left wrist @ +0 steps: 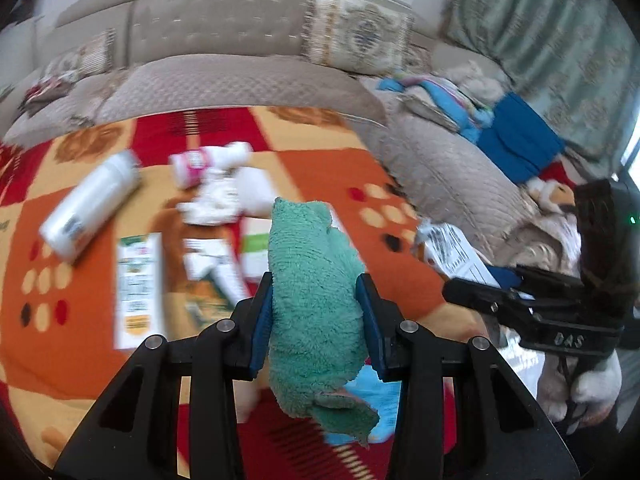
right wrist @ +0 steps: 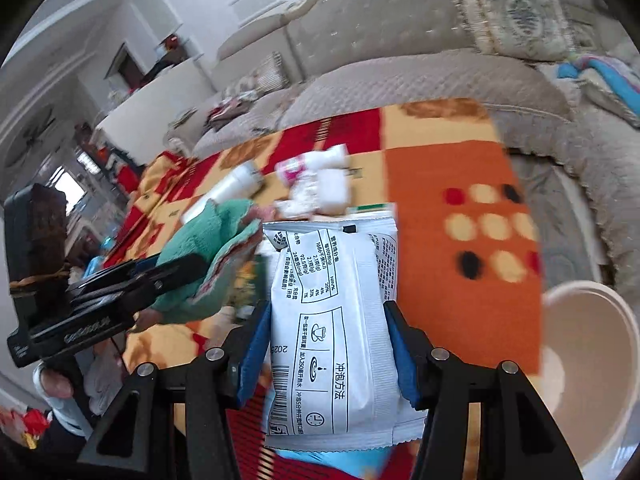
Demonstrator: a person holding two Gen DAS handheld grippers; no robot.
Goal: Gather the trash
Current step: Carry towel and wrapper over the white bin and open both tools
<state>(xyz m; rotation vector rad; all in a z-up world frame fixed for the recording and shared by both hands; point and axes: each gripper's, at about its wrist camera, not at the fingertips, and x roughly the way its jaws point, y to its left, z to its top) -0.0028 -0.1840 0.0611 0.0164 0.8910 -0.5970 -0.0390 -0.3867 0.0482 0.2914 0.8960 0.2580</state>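
One patterned blanket [left wrist: 328, 168], strewn with two bottles, boxes and wrappers. Above it, left gripper [left wrist: 316, 316] fingers clamped on one green towel [left wrist: 312, 280]; right gripper [right wrist: 326, 344] fingers pinching one white packet [right wrist: 332, 320] printed "冲泡方法".

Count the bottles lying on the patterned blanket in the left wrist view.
2: a large white bottle at left, a pink-labelled bottle behind the tissue pile. Others may be hidden.

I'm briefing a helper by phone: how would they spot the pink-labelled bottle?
Find the orange-and-red patterned blanket before the sofa. At its far side lies the pink-labelled bottle, beside crumpled white tissue. Unlike the larger plain white bottle further left, it bears a pink band.
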